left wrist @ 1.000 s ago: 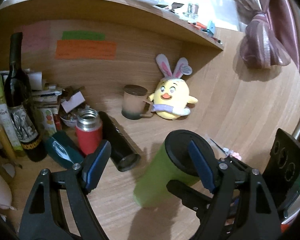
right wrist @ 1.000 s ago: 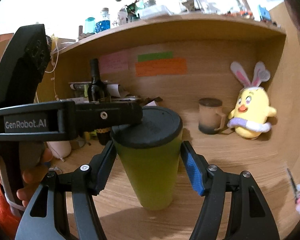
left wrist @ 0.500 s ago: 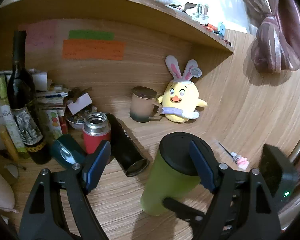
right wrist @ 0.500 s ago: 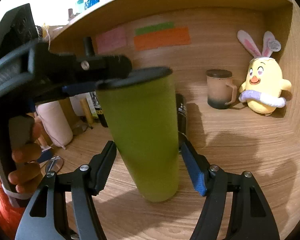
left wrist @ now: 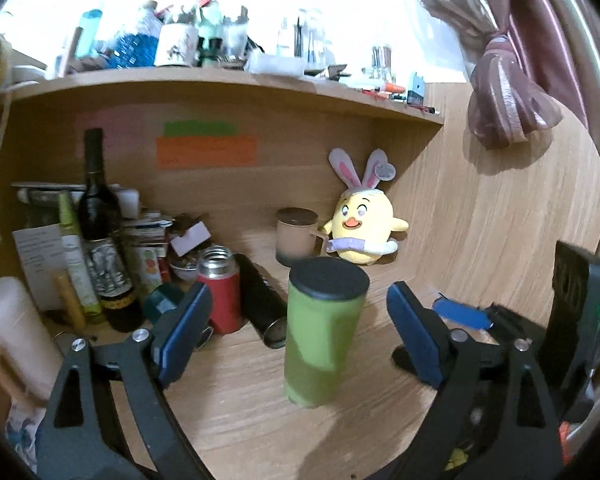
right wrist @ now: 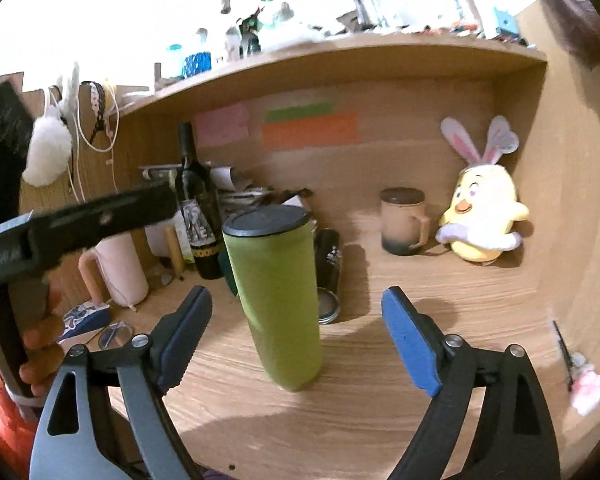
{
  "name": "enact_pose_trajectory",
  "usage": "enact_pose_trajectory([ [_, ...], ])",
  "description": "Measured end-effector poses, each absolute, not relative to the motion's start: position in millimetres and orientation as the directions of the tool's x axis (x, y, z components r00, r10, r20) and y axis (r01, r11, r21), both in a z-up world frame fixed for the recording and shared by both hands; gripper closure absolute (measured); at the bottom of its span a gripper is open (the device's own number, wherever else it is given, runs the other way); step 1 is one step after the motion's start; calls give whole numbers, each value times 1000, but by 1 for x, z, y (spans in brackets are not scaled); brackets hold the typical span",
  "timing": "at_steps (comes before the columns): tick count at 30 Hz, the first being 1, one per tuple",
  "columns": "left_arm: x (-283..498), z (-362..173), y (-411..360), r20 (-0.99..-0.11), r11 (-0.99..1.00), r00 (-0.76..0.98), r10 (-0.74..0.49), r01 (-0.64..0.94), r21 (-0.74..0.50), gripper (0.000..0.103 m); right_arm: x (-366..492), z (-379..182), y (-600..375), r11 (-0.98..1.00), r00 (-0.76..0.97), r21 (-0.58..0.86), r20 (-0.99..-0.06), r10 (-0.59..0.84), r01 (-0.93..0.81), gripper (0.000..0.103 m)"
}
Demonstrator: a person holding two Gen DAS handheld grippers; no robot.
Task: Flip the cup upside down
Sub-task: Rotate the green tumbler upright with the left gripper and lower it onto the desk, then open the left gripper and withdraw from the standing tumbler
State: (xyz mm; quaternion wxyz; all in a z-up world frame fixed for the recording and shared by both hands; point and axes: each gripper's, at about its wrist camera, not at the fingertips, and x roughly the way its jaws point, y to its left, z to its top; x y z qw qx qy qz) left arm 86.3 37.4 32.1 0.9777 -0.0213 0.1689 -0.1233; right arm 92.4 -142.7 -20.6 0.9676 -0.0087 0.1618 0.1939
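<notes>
The green cup with a black lid stands upright on the wooden desk, lid end up and narrow end down; it also shows in the right wrist view. My left gripper is open, its blue pads either side of the cup without touching it. My right gripper is open too, with the cup between and just beyond its pads. The left gripper's black body crosses the left of the right wrist view.
Behind the cup lie a black flask on its side, a red thermos, a wine bottle and clutter at the left. A lidded mug and a yellow plush chick stand at the back. A shelf overhangs.
The left gripper let go of the cup's lid and pulled back. The right gripper also backed away. The cup went from tilted to standing upright on the desk.
</notes>
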Motion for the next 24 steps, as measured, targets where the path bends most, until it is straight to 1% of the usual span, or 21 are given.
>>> enact_pose_trajectory([
  [2, 72, 30, 36, -315, 972, 920, -233, 221, -74, 13, 87, -18, -148, 926, 876, 52, -308, 371, -374, 16],
  [5, 56, 26, 32, -309, 975, 925, -221, 209, -70, 8, 75, -15, -157, 927, 880, 58, -295, 371, -371, 15],
  [8, 42, 21, 27, -308, 980, 930, -199, 190, -58, 7, 63, -12, -162, 930, 888, 46, -283, 363, -366, 13],
  [10, 34, 17, 23, -310, 982, 932, -187, 180, -51, 5, 53, -10, -164, 932, 896, 37, -265, 356, -359, 6],
  [11, 31, 15, 23, -311, 984, 933, -180, 174, -49, 3, 48, -9, -166, 934, 900, 35, -256, 354, -357, 0],
  [15, 18, 9, 19, -312, 986, 936, -164, 159, -42, 3, 34, -7, -170, 934, 904, 28, -240, 353, -357, 0],
  [24, 4, -1, 14, -300, 990, 944, -138, 136, -28, 1, 25, -12, -170, 936, 902, 17, -263, 342, -350, 0],
])
